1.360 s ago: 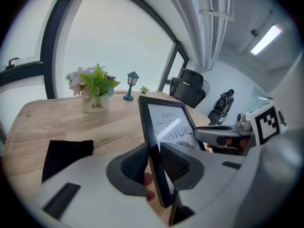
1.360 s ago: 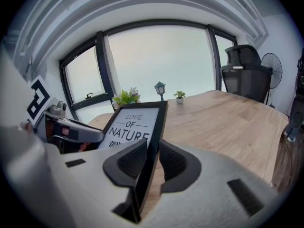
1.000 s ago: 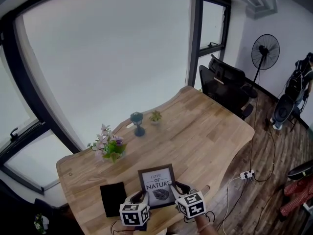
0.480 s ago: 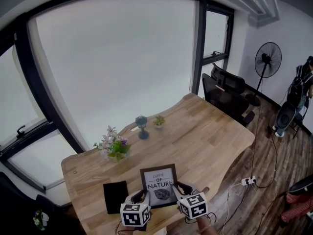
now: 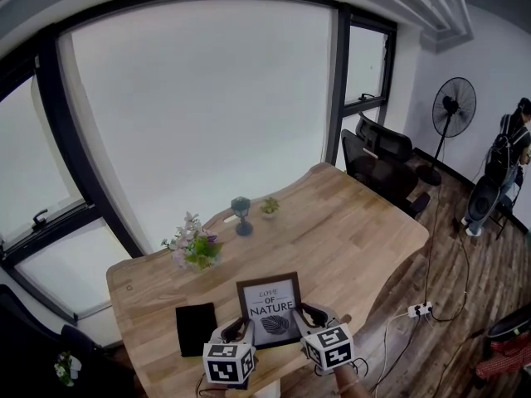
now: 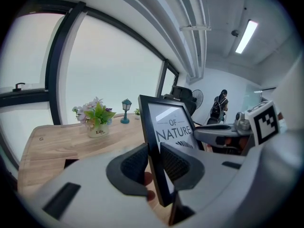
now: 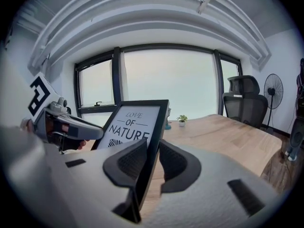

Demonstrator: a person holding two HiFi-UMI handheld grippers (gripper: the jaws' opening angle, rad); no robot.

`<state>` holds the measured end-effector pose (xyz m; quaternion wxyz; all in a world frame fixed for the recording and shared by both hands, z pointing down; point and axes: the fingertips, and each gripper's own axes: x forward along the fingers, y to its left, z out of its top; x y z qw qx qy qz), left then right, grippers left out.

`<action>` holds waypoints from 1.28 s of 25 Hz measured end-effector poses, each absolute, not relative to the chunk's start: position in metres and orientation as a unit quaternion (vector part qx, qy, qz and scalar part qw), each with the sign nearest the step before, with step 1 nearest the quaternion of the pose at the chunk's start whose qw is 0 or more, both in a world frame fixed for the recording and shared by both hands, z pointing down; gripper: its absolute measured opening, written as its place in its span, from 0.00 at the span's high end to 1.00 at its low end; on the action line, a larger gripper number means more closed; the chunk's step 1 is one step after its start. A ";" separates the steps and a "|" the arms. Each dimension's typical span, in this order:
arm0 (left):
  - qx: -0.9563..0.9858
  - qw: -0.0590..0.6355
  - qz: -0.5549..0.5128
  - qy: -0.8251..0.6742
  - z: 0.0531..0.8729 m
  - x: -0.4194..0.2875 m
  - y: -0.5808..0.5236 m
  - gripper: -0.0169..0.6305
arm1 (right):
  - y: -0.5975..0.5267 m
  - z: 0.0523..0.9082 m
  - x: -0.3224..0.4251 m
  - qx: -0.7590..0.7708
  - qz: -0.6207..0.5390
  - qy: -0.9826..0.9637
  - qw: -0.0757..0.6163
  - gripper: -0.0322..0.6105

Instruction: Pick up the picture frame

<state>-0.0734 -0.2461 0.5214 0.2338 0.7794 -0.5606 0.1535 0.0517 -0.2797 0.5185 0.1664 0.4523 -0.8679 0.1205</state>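
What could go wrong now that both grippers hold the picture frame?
1. The left gripper and the right gripper pinch only the thin side edges of the picture frame; if the hands drift apart or twist, it may slip out.
2. It is near the table's front edge, so a slip might send it to the floor.

Printed in dark capitals on the white sheet inside the picture frame [image 7: 134, 122], over three lines: "LOVE", "OF", "NATURE", above a leaf drawing. On the small white flower pot [image 6: 98, 132] near the table's [image 5: 357, 222] window-side edge: "Life", tiny, barely legible.
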 end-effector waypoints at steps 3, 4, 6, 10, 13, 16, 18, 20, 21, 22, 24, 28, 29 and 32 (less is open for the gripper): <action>0.783 0.221 0.148 -0.562 0.509 -0.070 -0.241 0.86 | -0.275 0.506 0.055 0.455 0.110 -0.869 0.159 0.82; 0.785 0.216 0.147 -0.562 0.505 -0.069 -0.239 0.86 | -0.273 0.502 0.056 0.456 0.107 -0.870 0.156 0.82; 0.787 0.206 0.144 -0.563 0.495 -0.068 -0.236 0.86 | -0.269 0.493 0.056 0.458 0.101 -0.871 0.147 0.82; 0.790 0.190 0.133 -0.568 0.478 -0.066 -0.231 0.86 | -0.263 0.473 0.059 0.461 0.084 -0.873 0.136 0.82; 0.792 0.179 0.123 -0.570 0.466 -0.063 -0.227 0.86 | -0.258 0.460 0.062 0.466 0.072 -0.872 0.128 0.82; 0.795 0.169 0.114 -0.571 0.455 -0.061 -0.222 0.86 | -0.252 0.449 0.064 0.471 0.067 -0.872 0.118 0.82; 0.798 0.163 0.110 -0.570 0.447 -0.060 -0.219 0.86 | -0.247 0.442 0.065 0.472 0.062 -0.872 0.112 0.82; 0.800 0.155 0.106 -0.569 0.438 -0.059 -0.215 0.86 | -0.243 0.435 0.067 0.473 0.059 -0.872 0.108 0.82; 0.802 0.151 0.103 -0.569 0.434 -0.058 -0.213 0.86 | -0.241 0.432 0.068 0.474 0.058 -0.872 0.105 0.82; 0.803 0.146 0.101 -0.568 0.429 -0.057 -0.211 0.86 | -0.239 0.429 0.069 0.474 0.058 -0.873 0.101 0.82; 0.806 0.138 0.097 -0.568 0.423 -0.054 -0.207 0.86 | -0.235 0.423 0.072 0.476 0.055 -0.873 0.094 0.82; 0.808 0.129 0.091 -0.568 0.411 -0.052 -0.198 0.86 | -0.225 0.409 0.074 0.478 0.042 -0.873 0.086 0.82; 0.808 0.126 0.089 -0.568 0.408 -0.052 -0.196 0.86 | -0.222 0.406 0.075 0.478 0.039 -0.874 0.083 0.82; 0.810 0.116 0.084 -0.568 0.398 -0.050 -0.188 0.86 | -0.217 0.399 0.077 0.475 0.033 -0.876 0.077 0.82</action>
